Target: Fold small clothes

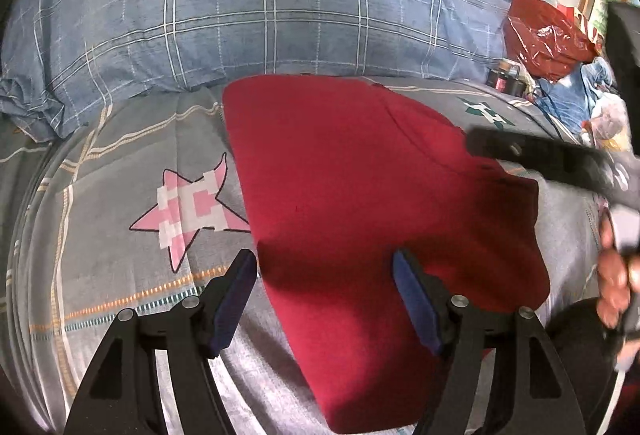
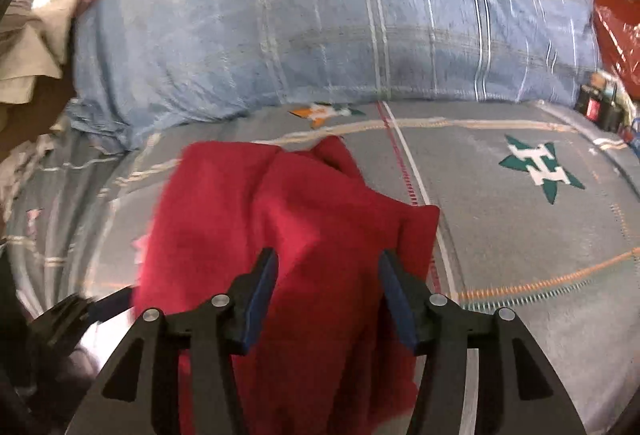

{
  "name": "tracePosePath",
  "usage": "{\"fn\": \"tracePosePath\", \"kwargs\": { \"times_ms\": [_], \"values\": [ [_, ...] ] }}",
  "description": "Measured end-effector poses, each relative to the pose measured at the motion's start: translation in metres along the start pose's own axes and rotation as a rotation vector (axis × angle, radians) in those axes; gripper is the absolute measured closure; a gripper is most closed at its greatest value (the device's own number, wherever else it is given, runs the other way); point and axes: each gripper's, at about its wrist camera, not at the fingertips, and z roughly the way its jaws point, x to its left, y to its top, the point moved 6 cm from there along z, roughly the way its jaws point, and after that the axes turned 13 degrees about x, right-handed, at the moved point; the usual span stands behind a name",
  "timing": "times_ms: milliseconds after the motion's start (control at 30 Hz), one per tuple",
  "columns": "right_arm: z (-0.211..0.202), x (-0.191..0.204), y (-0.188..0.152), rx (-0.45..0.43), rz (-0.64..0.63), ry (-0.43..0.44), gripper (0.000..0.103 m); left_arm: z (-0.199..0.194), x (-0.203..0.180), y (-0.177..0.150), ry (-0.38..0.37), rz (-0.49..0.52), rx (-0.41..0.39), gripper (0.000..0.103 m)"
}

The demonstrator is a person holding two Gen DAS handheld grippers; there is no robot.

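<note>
A red garment (image 1: 360,195) lies partly folded on the grey bedsheet (image 1: 120,235), and it also shows in the right wrist view (image 2: 312,219). My left gripper (image 1: 325,269) is open and empty, hovering over the garment's near left edge. My right gripper (image 2: 328,267) is open and empty, just above the garment's near part. In the left wrist view the right gripper's body (image 1: 540,155) reaches in from the right over the garment's right side, held by a hand (image 1: 616,275).
A blue plaid pillow (image 1: 240,7) lies behind the garment. A red plastic bag (image 1: 548,35), a dark jar (image 1: 506,73) and other clutter sit at the far right. The sheet has a pink star (image 1: 188,211) and a green star (image 2: 540,167). Beige cloth (image 2: 28,47) is at the left.
</note>
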Motion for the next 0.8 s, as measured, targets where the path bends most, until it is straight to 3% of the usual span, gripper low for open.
{"fn": "tracePosePath", "kwargs": {
  "times_ms": [100,167,333,533,800],
  "values": [
    [0.011,-0.001,-0.015,0.040,-0.041,-0.105,0.046,-0.001,-0.001,-0.003,0.006,0.004,0.004,0.032],
    [0.028,-0.009,-0.023,0.080,-0.015,-0.117,0.046,-0.003,-0.002,-0.007,0.015,0.007,0.011,0.032],
    [0.013,-0.016,-0.027,0.027,0.066,-0.025,0.041,-0.021,0.002,-0.015,0.055,0.021,-0.010,0.034],
    [0.003,-0.035,-0.033,-0.064,0.206,0.212,0.032,-0.043,0.020,-0.029,0.041,-0.056,-0.040,0.034],
    [-0.003,-0.051,-0.031,-0.102,0.323,0.302,0.027,-0.063,0.039,-0.050,0.022,-0.127,-0.068,0.033]
  ]
}}
